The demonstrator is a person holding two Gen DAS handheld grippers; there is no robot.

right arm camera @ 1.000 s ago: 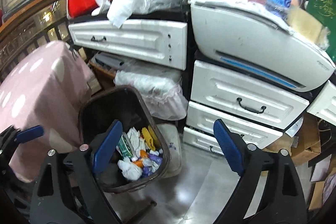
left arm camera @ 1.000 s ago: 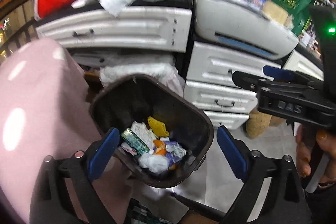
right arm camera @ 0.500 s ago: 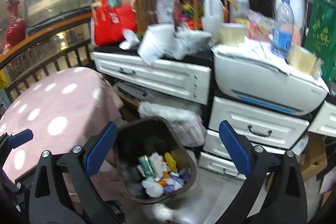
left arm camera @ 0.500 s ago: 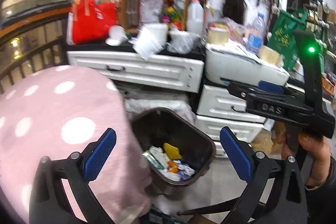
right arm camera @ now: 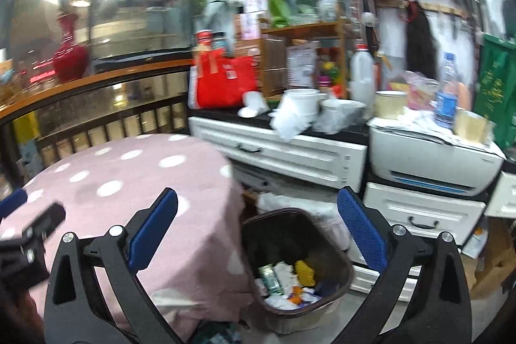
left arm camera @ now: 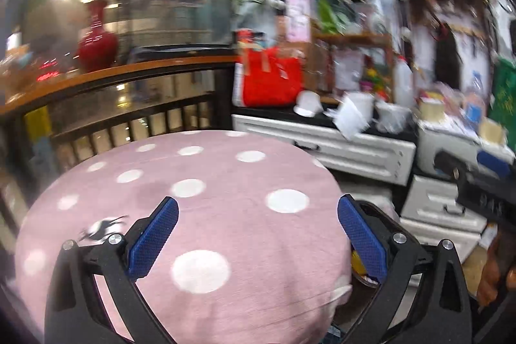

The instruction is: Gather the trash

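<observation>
Left wrist view: left gripper (left arm camera: 258,242) spread wide, nothing between its blue pads, above round table in pink polka-dot cloth (left arm camera: 200,182).

Right wrist view: right gripper (right arm camera: 258,242) spread, empty. Dark brown plastic trash bin (right arm camera: 338,260) on floor right of table, crumpled wrappers and paper scraps (right arm camera: 283,279) inside.

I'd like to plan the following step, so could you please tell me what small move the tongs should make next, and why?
Probably swing the left tongs toward the dark scrap lying on the pink polka-dot tablecloth. Both the left and the right tongs are open and hold nothing, the brown plastic trash bin already contains wrappers, and that scrap is the only loose item visible on the cloth, though it is blurred.
</observation>
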